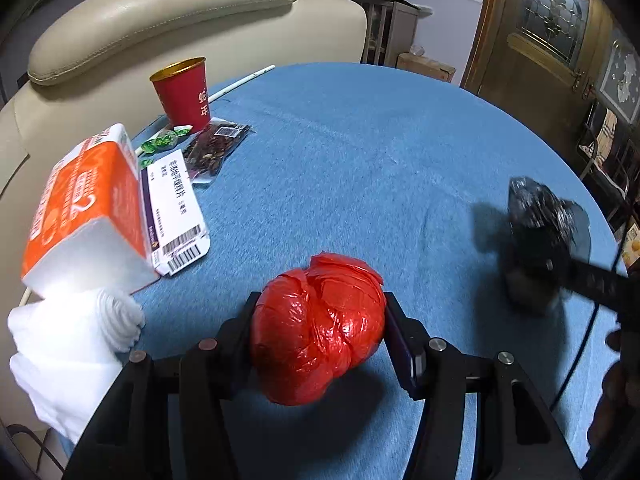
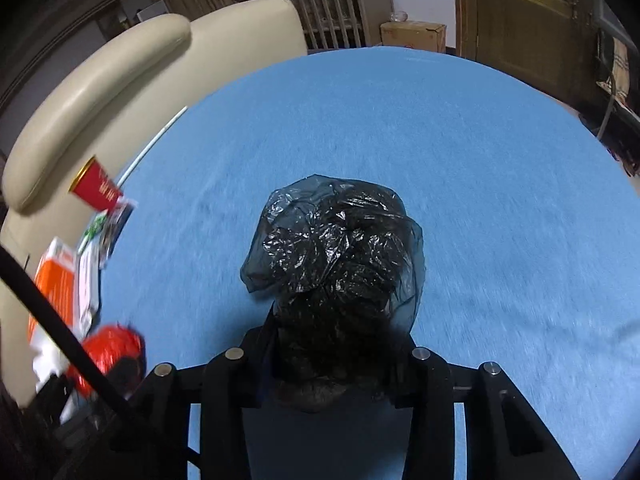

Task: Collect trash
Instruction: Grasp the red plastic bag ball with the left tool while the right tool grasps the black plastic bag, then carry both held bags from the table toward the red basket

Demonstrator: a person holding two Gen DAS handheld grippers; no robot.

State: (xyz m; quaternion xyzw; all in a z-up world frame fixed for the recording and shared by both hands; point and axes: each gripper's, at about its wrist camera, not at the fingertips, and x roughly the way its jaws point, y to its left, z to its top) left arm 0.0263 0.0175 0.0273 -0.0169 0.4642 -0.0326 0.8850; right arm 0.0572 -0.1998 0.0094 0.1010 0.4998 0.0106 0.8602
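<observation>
While left tool (image 1: 318, 334) grips red bag (image 1: 320, 328) — right tool (image 2: 340, 354) clamps black bag (image 2: 336, 248).

Red bag (image 1: 318, 330) between left fingers: glossy crinkled plastic film. Black bag (image 2: 340, 256) between right fingers: shiny, wrinkled, semi-sheer plastic. Tablecloth (image 1: 360, 152) beneath: matt, fuzzy blue cloth.

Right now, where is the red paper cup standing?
In the left wrist view the red paper cup stands upright at the table's far left edge, before the cream sofa, touching the dark snack packet.
</observation>
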